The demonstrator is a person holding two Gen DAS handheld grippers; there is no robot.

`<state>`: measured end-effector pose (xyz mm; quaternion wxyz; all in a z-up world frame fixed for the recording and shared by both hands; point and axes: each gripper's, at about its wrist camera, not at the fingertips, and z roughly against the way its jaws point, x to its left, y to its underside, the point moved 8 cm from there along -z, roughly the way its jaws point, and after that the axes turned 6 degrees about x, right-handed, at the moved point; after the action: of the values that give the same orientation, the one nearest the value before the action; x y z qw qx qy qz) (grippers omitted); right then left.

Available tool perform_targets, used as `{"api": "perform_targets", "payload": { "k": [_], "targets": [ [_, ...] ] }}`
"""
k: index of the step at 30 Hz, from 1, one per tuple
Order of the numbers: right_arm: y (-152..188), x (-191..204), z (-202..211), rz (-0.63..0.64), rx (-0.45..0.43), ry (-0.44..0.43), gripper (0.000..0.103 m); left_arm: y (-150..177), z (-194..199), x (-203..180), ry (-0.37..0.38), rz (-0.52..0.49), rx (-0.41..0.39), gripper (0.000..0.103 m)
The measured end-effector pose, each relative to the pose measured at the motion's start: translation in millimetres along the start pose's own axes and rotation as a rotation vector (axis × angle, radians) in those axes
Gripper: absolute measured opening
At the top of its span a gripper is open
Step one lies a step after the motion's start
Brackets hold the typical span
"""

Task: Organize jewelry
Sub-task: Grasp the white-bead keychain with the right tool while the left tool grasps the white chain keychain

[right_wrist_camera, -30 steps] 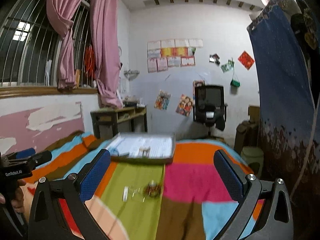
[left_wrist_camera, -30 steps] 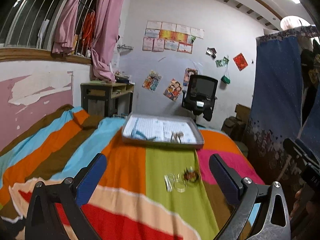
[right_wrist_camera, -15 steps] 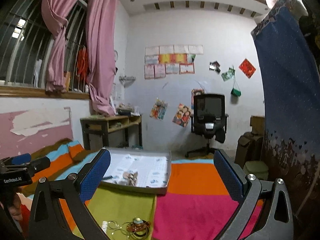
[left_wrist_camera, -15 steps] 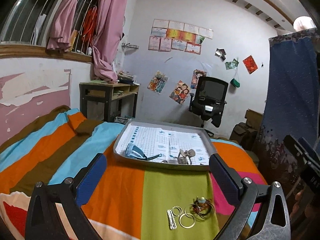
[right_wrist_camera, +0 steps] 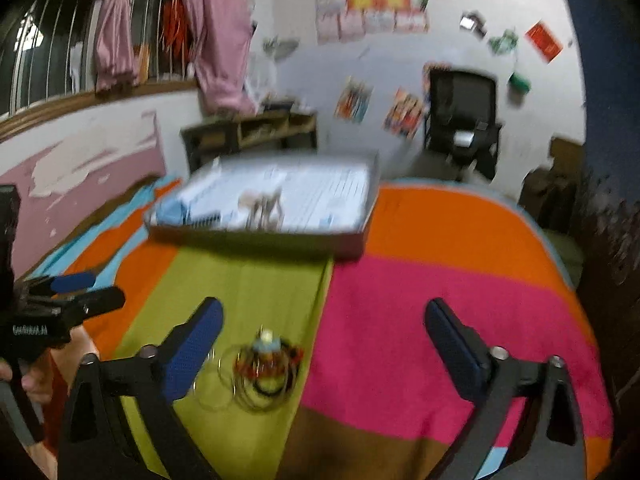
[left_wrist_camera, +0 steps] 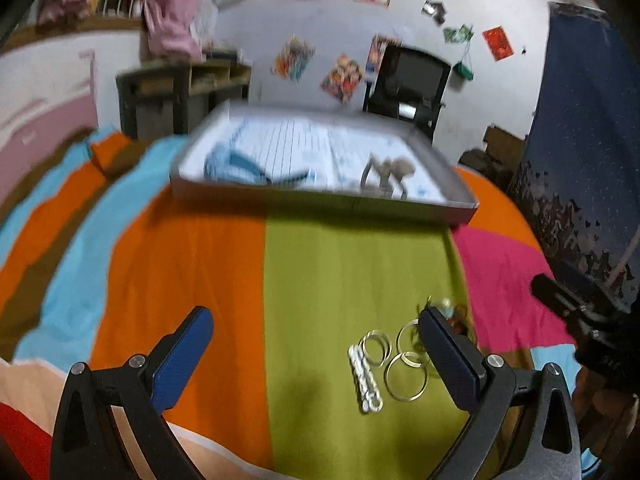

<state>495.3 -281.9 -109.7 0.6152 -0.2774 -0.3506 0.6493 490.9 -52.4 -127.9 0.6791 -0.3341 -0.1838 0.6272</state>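
Loose jewelry lies on the green stripe of a striped bedspread: a silver chain bracelet (left_wrist_camera: 365, 378), silver bangles (left_wrist_camera: 405, 370), and a tangle of red and dark beaded bands (right_wrist_camera: 266, 364). Further back sits a grey tray (left_wrist_camera: 320, 196) lined with printed paper, holding a blue item (left_wrist_camera: 236, 164) and a pale clip (left_wrist_camera: 390, 172). My left gripper (left_wrist_camera: 316, 330) is open above the bedspread, its right finger beside the bangles. My right gripper (right_wrist_camera: 324, 320) is open too, with the beaded tangle just right of its left finger. Neither holds anything.
A dark wooden shelf unit (left_wrist_camera: 180, 96) and a black office chair (left_wrist_camera: 408, 80) stand behind the bed. A blue curtain (left_wrist_camera: 584, 128) hangs on the right. The bed's edge drops off to the right past the pink stripe (right_wrist_camera: 440, 320).
Both grippers have tipped downward and moved forward over the bed, so the jewelry and the tray look closer. Both stay open and empty.
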Motion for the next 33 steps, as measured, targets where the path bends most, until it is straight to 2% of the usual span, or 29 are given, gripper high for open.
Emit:
{"api": "perform_targets", "payload": {
  "k": [1, 2, 3, 4, 6, 9, 12, 15, 20, 26, 30, 33],
  "targets": [
    [6, 1, -6, 0.003, 0.023, -0.01, 0.079, 4, -6, 2, 0.015, 0.014, 0.024, 0.102],
    [11, 2, -13, 0.006, 0.047, -0.02, 0.069, 6, -8, 1, 0.032, 0.022, 0.037, 0.097],
    [17, 4, -22, 0.014, 0.078, -0.037, 0.065, 10, -12, -1, 0.063, 0.022, 0.055, 0.089],
    [22, 8, -26, 0.022, 0.093, -0.047, 0.063, 14, -16, -5, 0.09, 0.01, 0.074, 0.086],
    [31, 15, -34, 0.051, 0.123, -0.068, 0.046, 21, -23, -16, 0.125, -0.04, 0.111, 0.072],
    [40, 27, -41, 0.095, 0.154, -0.096, 0.033, 30, -29, -29, 0.158, -0.102, 0.152, 0.06],
    [46, 37, -47, 0.123, 0.185, -0.111, 0.028, 40, -36, -39, 0.197, -0.132, 0.192, 0.049],
    [51, 41, -54, 0.126, 0.216, -0.129, 0.023, 47, -43, -45, 0.222, -0.147, 0.224, 0.044],
    [62, 46, -61, 0.128, 0.26, -0.13, 0.023, 56, -55, -49, 0.238, -0.146, 0.283, 0.037],
    [66, 42, -65, 0.097, 0.307, -0.118, 0.023, 60, -65, -44, 0.228, -0.124, 0.314, 0.026],
    [72, 40, -69, 0.078, 0.338, -0.124, 0.009, 61, -69, -42, 0.217, -0.103, 0.329, 0.015],
    [72, 38, -68, 0.066, 0.337, -0.124, 0.003, 63, -69, -43, 0.213, -0.094, 0.337, 0.015]
  ]
}}
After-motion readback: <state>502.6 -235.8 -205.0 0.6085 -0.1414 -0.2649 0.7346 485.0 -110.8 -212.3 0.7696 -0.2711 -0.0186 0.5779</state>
